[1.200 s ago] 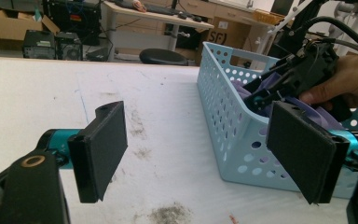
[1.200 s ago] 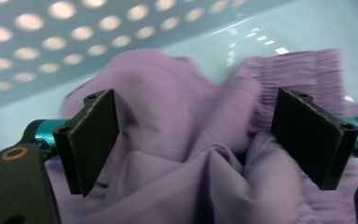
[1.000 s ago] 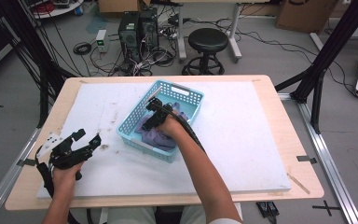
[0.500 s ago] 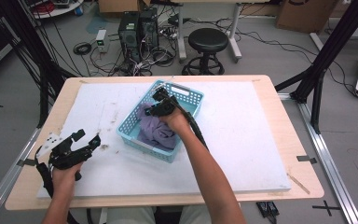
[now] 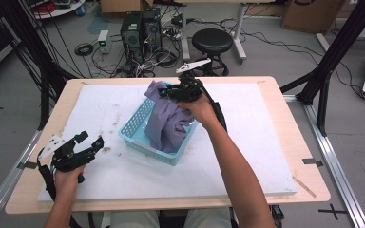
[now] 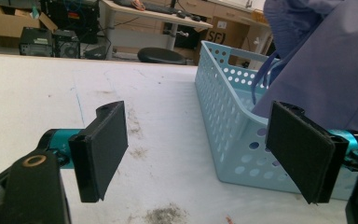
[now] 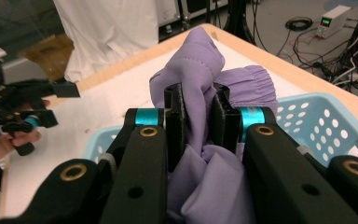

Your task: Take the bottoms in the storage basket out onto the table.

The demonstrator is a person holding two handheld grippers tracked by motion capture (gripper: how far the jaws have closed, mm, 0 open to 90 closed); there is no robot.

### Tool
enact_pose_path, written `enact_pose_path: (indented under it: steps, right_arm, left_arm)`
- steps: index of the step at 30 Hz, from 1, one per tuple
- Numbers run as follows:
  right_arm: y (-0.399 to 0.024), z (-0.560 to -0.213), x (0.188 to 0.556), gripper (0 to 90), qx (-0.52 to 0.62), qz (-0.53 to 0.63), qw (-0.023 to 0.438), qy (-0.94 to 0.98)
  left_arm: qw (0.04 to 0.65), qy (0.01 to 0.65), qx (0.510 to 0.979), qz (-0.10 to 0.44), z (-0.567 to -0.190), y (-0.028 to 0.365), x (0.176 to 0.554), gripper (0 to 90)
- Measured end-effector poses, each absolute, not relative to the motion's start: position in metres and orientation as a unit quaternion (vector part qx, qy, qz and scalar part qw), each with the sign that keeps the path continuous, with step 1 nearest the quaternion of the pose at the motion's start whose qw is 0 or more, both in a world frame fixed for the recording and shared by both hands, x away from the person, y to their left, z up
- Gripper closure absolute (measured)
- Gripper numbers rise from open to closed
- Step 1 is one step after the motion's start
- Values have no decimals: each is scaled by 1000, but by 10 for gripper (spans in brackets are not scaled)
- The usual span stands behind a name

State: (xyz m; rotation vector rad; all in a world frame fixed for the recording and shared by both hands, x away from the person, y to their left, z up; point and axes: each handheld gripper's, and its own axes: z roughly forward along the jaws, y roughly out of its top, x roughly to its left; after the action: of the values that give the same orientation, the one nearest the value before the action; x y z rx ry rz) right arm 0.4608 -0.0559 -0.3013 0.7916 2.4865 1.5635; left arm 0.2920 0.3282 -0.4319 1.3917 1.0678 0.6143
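The right gripper (image 7: 196,119) has just closed its 2 jaws on the purple cloth (image 5: 164,116) and holds it up above the blue basket (image 5: 135,126). The left gripper (image 6: 205,154) rests wide open, empty, on the table (image 5: 247,156).

Purple cloth (image 5: 167,119), light-blue perforated basket (image 5: 138,124)

Right gripper (image 7: 196,119) clamps a bunched fold of purple cloth (image 7: 200,74) above the light blue basket (image 7: 314,119); the left gripper (image 7: 25,109) waits far left.
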Motion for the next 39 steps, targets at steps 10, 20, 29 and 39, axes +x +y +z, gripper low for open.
enact_pose_path:
  steps: [10, 20, 29, 39]
  right_arm:
    - [-65, -261, 452, 786, 239, 545, 77, 800]
    - [-92, -222, 444, 784, 225, 572, 87, 784]
    - [-143, -187, 416, 784, 215, 611, 115, 754]
    - [-209, -178, 388, 783, 238, 615, 149, 737]
  left_arm:
    - [598, 459, 601, 263, -432, 328, 293, 209]
    - [599, 458, 604, 259, -433, 329, 292, 209]
    - [600, 458, 603, 259, -433, 328, 293, 209]
    - [597, 453, 609, 259, -433, 325, 293, 209]
